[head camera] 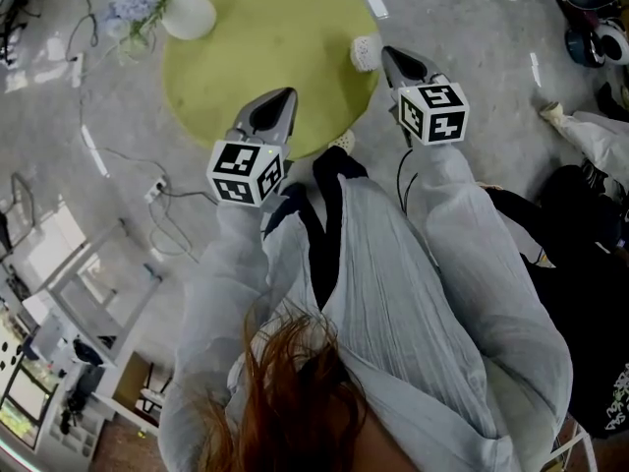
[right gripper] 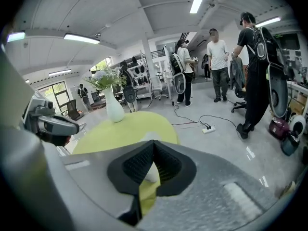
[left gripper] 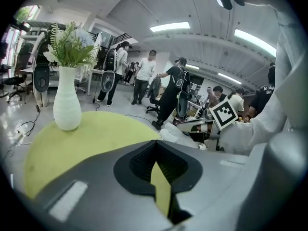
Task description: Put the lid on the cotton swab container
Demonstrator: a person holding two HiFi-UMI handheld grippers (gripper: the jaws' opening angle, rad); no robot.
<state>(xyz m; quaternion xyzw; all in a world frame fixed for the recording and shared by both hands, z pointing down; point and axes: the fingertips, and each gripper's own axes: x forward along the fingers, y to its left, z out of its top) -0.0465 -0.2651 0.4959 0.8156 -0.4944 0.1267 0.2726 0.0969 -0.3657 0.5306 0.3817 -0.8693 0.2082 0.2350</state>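
A small white cotton swab container [head camera: 365, 53] stands near the right edge of the round yellow-green table [head camera: 256, 37]. My right gripper [head camera: 387, 53] is shut and empty, its tips right beside the container; in the right gripper view the container [right gripper: 150, 171] shows white through the gap behind the closed tips. A small white patterned piece [head camera: 342, 142], perhaps the lid, lies at the table's near edge. My left gripper [head camera: 287, 95] hangs over the near part of the table, shut with nothing in it. The left gripper view shows its jaws [left gripper: 155, 144] closed over bare tabletop.
A white vase with flowers [head camera: 187, 15] stands at the table's far left, also seen as a vase [left gripper: 66, 107] in the left gripper view. Cables and a power strip [head camera: 155, 191] lie on the grey floor. Several people [right gripper: 219, 64] stand around beyond the table.
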